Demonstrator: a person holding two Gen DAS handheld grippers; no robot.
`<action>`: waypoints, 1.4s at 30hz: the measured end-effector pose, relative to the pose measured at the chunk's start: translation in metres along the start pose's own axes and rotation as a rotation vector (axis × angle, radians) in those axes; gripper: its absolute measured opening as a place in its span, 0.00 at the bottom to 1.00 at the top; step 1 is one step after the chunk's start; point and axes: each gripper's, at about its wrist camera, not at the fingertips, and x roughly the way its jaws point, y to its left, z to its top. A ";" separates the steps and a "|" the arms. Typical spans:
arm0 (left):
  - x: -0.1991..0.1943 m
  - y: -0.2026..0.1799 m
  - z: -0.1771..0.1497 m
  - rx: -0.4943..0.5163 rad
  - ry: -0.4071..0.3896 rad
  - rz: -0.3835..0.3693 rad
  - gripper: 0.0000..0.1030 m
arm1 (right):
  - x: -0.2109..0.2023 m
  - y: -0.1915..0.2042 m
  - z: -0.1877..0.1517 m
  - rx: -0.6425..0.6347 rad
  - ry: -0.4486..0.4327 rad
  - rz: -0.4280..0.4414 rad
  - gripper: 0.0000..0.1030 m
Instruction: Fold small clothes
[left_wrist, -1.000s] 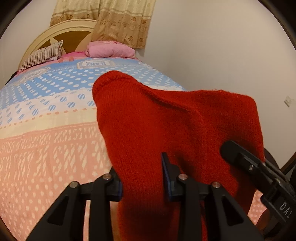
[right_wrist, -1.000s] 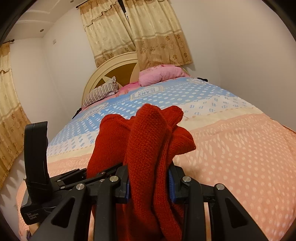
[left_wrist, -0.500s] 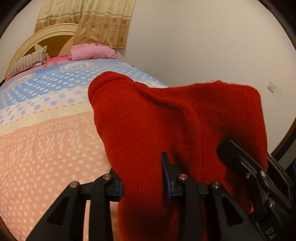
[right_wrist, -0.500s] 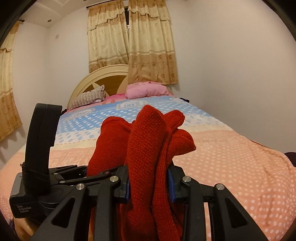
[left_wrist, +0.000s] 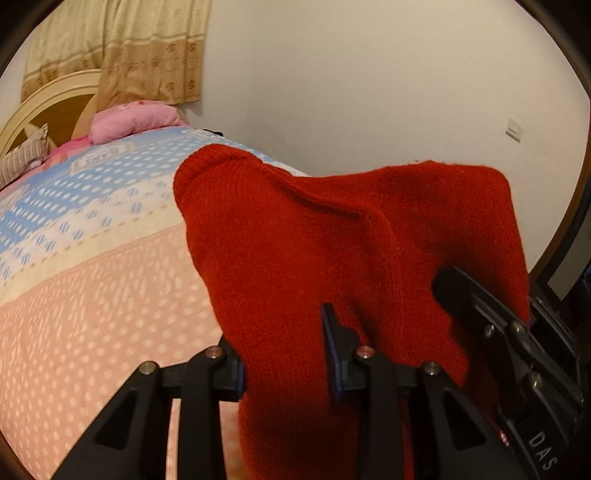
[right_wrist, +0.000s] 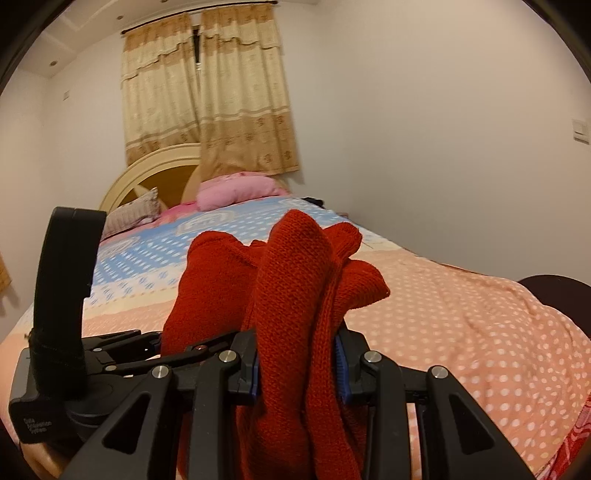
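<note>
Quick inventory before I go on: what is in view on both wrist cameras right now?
red knit garment: 1, red, held up above the bed, gripped at two places
bed cover: 1, peach with white dots near, blue and white bands farther off, spread over the bed
pink pillow: 1, pink, at the headboard
striped pillow: 1, grey-striped, left of the pink pillow
headboard: 1, cream rim, brown panels, against the far wall
curtains: 1 pair, beige patterned, behind the headboard
wall switch: 1, white, on the right wall
left gripper: black, shut on the garment
right gripper: black, shut on bunched knit
</note>
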 end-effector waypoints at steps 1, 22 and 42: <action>0.003 -0.003 0.001 0.004 0.001 0.000 0.33 | 0.000 -0.003 0.000 0.007 -0.003 -0.008 0.30; 0.102 -0.034 0.027 0.056 0.040 0.116 0.33 | 0.102 -0.069 0.017 -0.048 0.030 -0.167 0.30; 0.141 0.021 0.036 -0.185 0.218 -0.080 0.81 | 0.190 -0.174 -0.009 0.292 0.406 0.045 0.49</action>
